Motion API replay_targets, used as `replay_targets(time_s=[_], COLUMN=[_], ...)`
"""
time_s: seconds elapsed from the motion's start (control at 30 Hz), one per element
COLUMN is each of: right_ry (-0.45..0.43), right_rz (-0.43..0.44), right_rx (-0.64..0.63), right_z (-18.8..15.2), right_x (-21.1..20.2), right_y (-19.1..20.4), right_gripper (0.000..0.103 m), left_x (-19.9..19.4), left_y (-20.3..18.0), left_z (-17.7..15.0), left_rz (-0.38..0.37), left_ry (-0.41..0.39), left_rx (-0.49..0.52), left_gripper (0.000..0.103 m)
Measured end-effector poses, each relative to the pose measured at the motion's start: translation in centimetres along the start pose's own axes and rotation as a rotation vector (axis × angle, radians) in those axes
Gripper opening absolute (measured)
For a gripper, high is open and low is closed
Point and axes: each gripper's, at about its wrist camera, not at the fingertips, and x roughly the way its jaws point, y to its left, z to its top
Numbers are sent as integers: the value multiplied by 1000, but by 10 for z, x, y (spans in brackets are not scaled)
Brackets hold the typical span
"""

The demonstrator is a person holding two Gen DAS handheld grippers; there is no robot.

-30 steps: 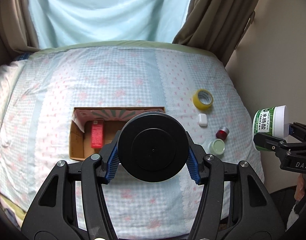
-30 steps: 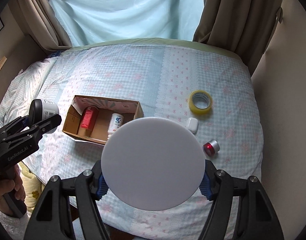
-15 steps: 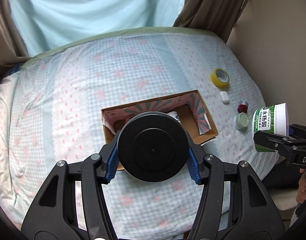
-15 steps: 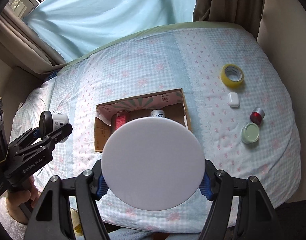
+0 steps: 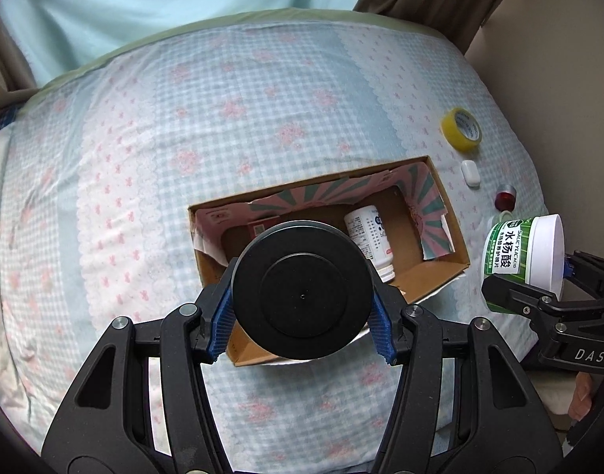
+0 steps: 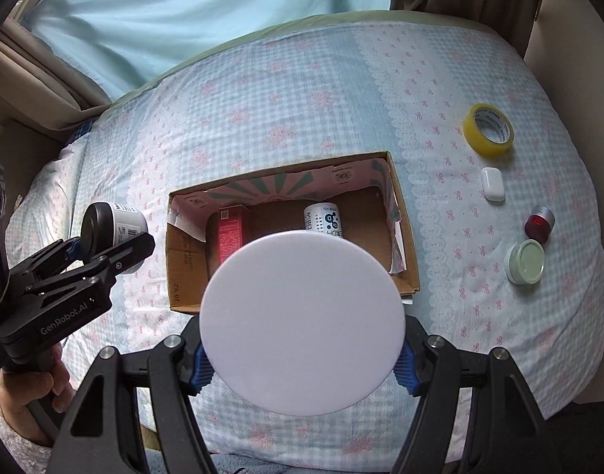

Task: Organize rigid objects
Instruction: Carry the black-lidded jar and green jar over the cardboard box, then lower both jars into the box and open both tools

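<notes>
- Left tool point(image 5: 302, 308), bottom centre of its view, is clamped on a black-lidded round jar point(image 5: 301, 290); the same jar sits at the left edge of the right view point(image 6: 112, 229).
- Right tool point(image 6: 302, 359) squeezes a white-lidded green-labelled tub point(image 6: 302, 322), seen at the right edge of the left view point(image 5: 523, 260).
- Centre frame, the open cardboard box point(image 6: 187, 276) rests on the checked blue bedspread point(image 6: 302, 87), holding a red carton point(image 6: 229, 235) and a white bottle point(image 6: 321, 217).
- Upper right: yellow tape roll point(image 6: 488, 129), white case point(image 6: 492, 184), red-capped jar point(image 6: 539, 224), pale green-lidded jar point(image 6: 525, 261), all on the bed beside the box.
</notes>
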Motion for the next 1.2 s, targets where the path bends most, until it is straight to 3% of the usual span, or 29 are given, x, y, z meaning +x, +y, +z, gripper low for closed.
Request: replay_targets(time_s=[0.23, 0.57, 0.73, 0.93, 1.1, 1.13, 1.17, 1.2], right_ry=[97, 194, 216, 198, 185, 184, 189, 197], right_rz=[-60, -169, -183, -238, -237, -233, -224, -211], right_rx=[-19, -187, -230, -383, -383, -379, -372, -361], right_z=[23, 34, 32, 26, 25, 25, 25, 25], right_x=[57, 127, 143, 158, 159, 159, 160, 160], right_y=[-12, -17, -19, -10, -16, -16, -18, -20], right_gripper=[67, 67, 67, 67, 67, 67, 67, 68], left_x=[61, 140, 161, 179, 182, 181, 179, 175], left_y=[-2, -16, -25, -28, -31, -33, -35, -36], left_z=[26, 47, 47, 47, 48, 49, 49, 49], left_rz=[6, 39, 46, 65, 75, 76, 80, 88], left_ry=[93, 213, 260, 294, 297, 292, 283, 266], left_rx=[30, 108, 134, 146, 146, 151, 156, 159], left_gripper=[53, 53, 53, 53, 53, 58, 86, 102])
